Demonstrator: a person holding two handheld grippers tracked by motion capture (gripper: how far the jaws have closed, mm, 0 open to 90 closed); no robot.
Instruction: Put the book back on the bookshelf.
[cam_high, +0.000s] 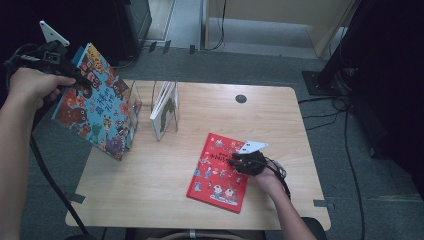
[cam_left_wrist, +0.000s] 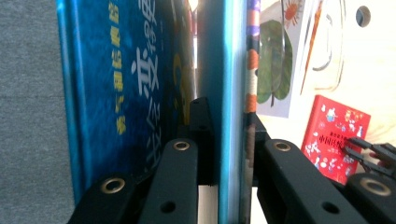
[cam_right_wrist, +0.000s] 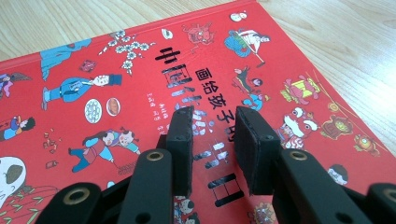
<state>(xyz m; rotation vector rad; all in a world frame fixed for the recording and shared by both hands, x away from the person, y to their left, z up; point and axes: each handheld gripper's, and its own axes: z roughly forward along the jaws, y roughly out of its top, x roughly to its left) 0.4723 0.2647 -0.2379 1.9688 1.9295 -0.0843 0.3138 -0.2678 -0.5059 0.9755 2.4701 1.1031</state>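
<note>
My left gripper (cam_high: 76, 80) is shut on the upper edge of a blue picture book (cam_high: 97, 107), held tilted in the air over the table's left edge. In the left gripper view the jaws (cam_left_wrist: 227, 116) clamp the blue book's (cam_left_wrist: 121, 93) cover. Beside it a clear book stand (cam_high: 170, 95) holds a white book (cam_high: 162, 114) upright, its green leaf cover (cam_left_wrist: 273, 70) showing. A red picture book (cam_high: 215, 175) lies flat on the table's right half. My right gripper (cam_high: 239, 162) rests tip-down on it, open, with only the red cover (cam_right_wrist: 116, 84) behind its narrow gap (cam_right_wrist: 217, 135).
The wooden table (cam_high: 150, 190) has a round cable hole (cam_high: 241, 98) at the back. Grey carpet surrounds it. Cables (cam_high: 345, 130) run on the floor at the right, and dark equipment stands at the back left and right.
</note>
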